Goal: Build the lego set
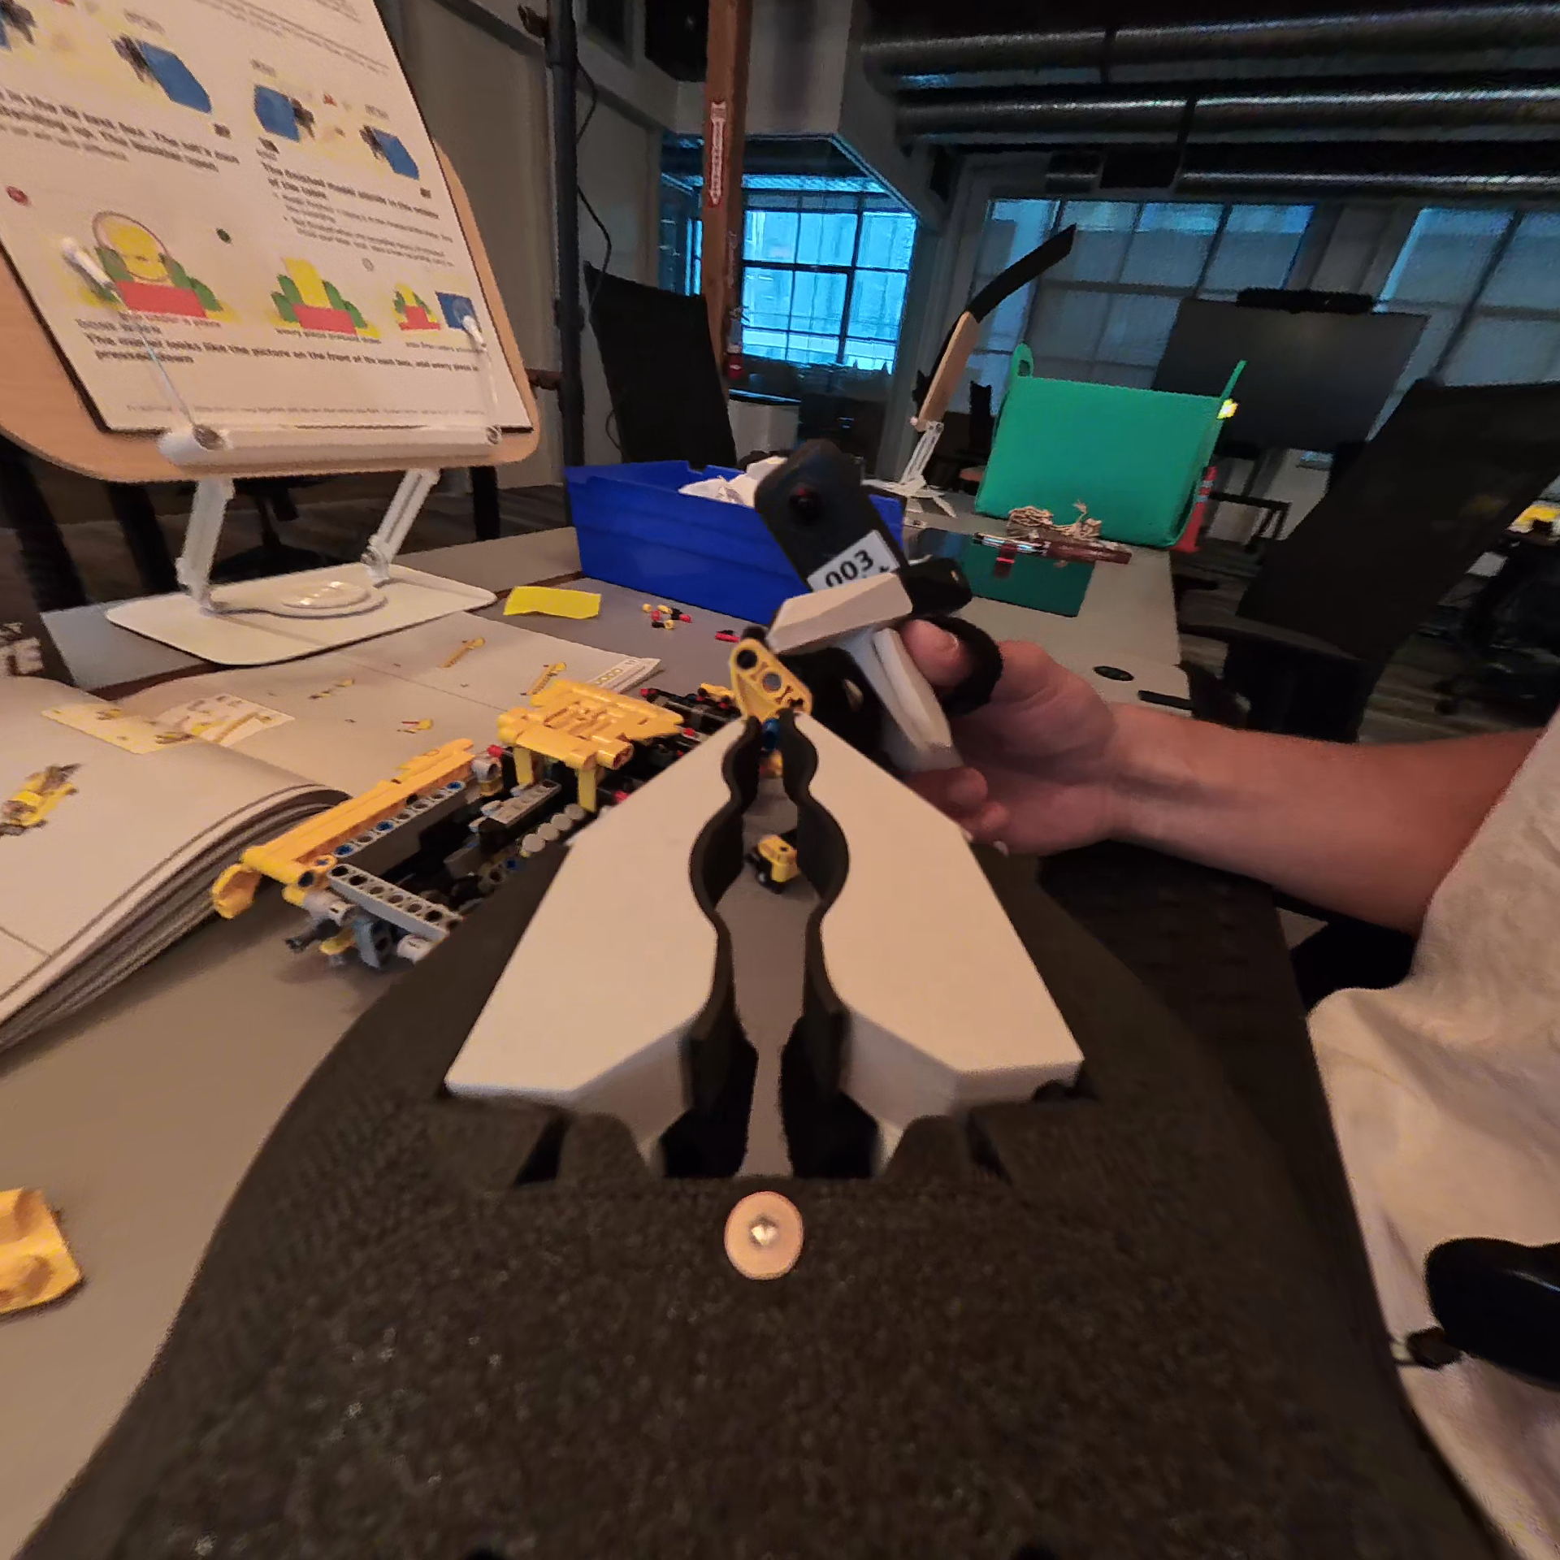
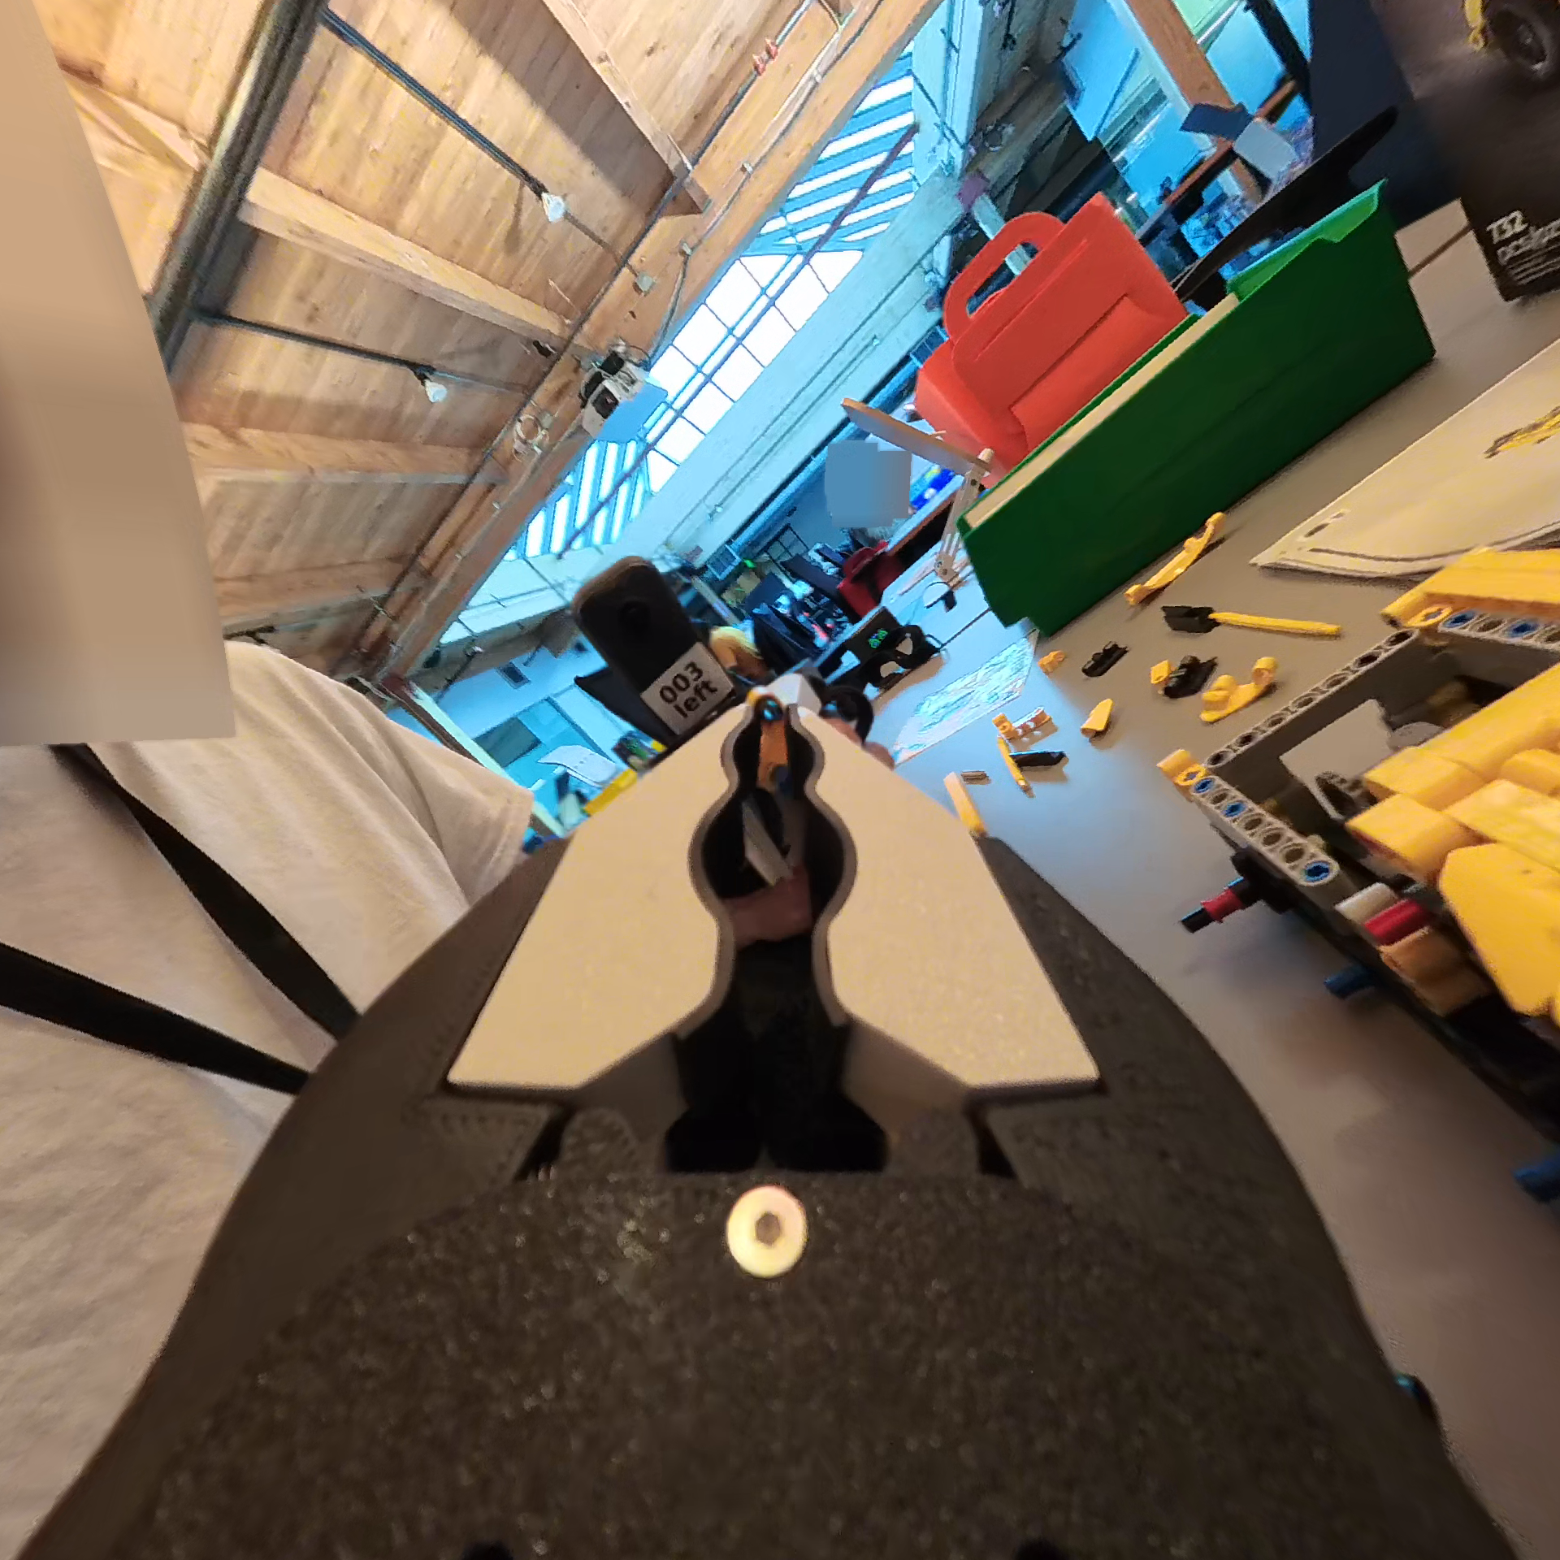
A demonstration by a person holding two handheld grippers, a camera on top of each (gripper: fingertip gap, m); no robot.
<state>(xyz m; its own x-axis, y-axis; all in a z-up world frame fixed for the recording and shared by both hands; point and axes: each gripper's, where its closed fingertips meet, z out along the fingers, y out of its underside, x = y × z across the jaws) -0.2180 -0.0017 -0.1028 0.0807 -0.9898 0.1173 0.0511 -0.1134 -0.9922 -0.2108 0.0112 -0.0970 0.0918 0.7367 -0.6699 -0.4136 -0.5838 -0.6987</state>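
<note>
Up above the table, both grippers meet tip to tip around one small yellow piece. The left gripper has its fingers pinched nearly together at the tips, with what looks like a blue pin caught between them just under that piece. The right gripper comes in from the far side, held in a hand, and its tips sit right against the same piece. In the right wrist view the right gripper is likewise closed down on the yellow piece, with a bit of blue showing at the tip. My guess is they're holding it in mid-air so one side can steady the piece while the other pushes the pin home, which is easier than doing it flat on the table.

The half-built model sits on the grey table just below and left of the grippers: yellow boom, black and grey frame. It's close by, probably so the sub-part can go straight on. An open instruction booklet lies to its left, and a sheet on a tilted stand is behind it. Loose yellow and black bits are scattered across the table, with a blue bin and a green bin further back.

The room looks like a big workshop: wood ceiling, pipes, large windows, black chairs.
</note>
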